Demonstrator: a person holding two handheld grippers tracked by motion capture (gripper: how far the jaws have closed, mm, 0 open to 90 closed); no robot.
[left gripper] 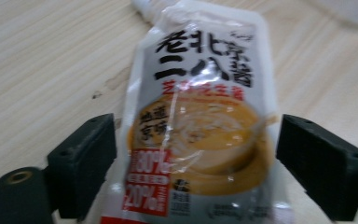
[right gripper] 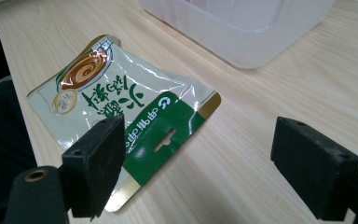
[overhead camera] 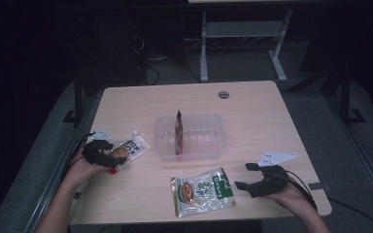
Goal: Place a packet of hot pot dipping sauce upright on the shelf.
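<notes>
A white sauce pouch point(overhead camera: 132, 147) with a spout and an orange picture lies flat near the table's left edge. My left gripper point(overhead camera: 110, 156) is over its near end. In the left gripper view the pouch point(left gripper: 200, 107) lies between the two wide-apart jaws, and my left gripper point(left gripper: 196, 140) is open, its pads not pressing on it. A green-and-white pouch point(overhead camera: 202, 190) lies flat at the front middle. My right gripper point(overhead camera: 243, 175) rests open just right of it. In the right gripper view that pouch point(right gripper: 121, 98) lies past the left jaw of my right gripper point(right gripper: 196, 154), with bare table between the jaws.
A clear plastic container point(overhead camera: 209, 145) sits mid-table with a red pouch point(overhead camera: 178, 131) standing on edge inside; its corner point(right gripper: 242, 28) shows in the right gripper view. A round cable hole point(overhead camera: 224, 94) is at the table's back. A white desk frame point(overhead camera: 243, 43) stands behind on the floor.
</notes>
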